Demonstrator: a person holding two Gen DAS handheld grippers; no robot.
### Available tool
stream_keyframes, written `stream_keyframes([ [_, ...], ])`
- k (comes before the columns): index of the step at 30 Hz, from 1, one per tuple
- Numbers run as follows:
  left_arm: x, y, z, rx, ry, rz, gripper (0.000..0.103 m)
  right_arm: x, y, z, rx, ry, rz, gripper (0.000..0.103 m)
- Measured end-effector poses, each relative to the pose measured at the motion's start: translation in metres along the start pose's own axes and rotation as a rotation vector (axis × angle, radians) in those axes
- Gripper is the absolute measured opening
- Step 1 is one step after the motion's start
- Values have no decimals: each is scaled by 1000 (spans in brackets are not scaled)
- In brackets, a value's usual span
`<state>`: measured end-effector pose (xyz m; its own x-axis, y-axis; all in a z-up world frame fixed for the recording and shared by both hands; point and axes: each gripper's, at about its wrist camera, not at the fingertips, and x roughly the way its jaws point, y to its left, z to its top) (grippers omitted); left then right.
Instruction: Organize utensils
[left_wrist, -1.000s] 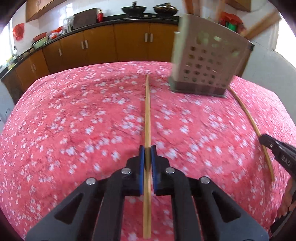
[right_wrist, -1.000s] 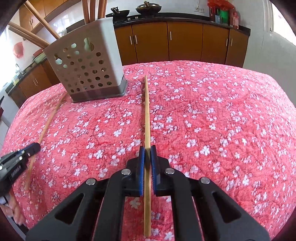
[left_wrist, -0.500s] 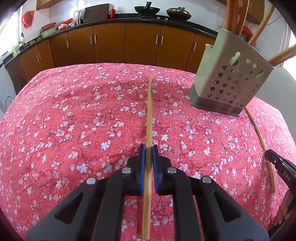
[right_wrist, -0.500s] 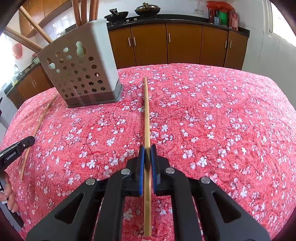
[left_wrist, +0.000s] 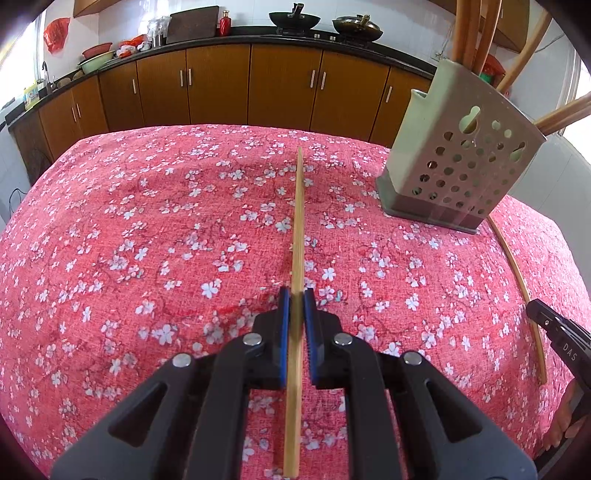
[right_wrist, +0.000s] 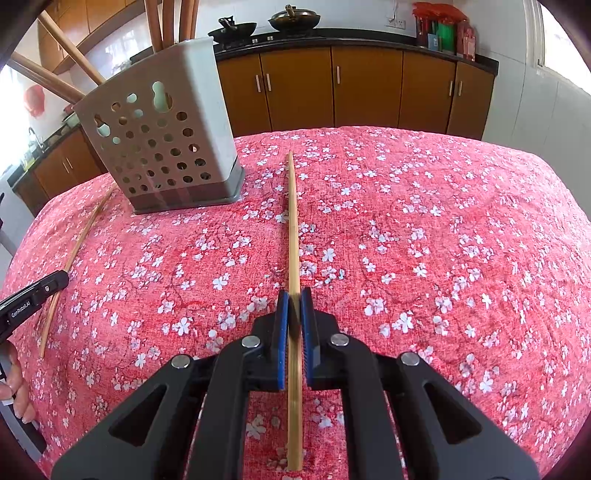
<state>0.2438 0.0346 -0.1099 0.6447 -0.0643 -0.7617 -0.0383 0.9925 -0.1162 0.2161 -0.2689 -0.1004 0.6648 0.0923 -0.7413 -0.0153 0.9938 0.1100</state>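
Observation:
My left gripper (left_wrist: 294, 295) is shut on a bamboo chopstick (left_wrist: 298, 221) that points forward above the red floral tablecloth. My right gripper (right_wrist: 294, 294) is shut on another bamboo chopstick (right_wrist: 293, 221), held the same way. A grey perforated utensil holder (left_wrist: 454, 166) stands on the table with several wooden handles rising from it; in the right wrist view it (right_wrist: 162, 144) is at the upper left. A third chopstick (left_wrist: 517, 280) lies on the cloth beside the holder, and also shows in the right wrist view (right_wrist: 74, 258).
The round table (left_wrist: 110, 240) is covered in red cloth with white blossoms. Brown kitchen cabinets (left_wrist: 221, 85) with a dark counter run behind it, bearing woks and bottles. The other gripper's tip shows at each view's edge (left_wrist: 554, 332) (right_wrist: 33, 299).
Both grippers have drawn back and risen a little from the holder while keeping hold of their chopsticks. The holder now sits further off in both views.

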Motion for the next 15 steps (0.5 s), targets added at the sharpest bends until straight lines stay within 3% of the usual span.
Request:
stream_keyframes([
  [15, 1, -1, 1, 0, 1, 3, 12, 0, 0, 0, 0, 0, -1, 8],
])
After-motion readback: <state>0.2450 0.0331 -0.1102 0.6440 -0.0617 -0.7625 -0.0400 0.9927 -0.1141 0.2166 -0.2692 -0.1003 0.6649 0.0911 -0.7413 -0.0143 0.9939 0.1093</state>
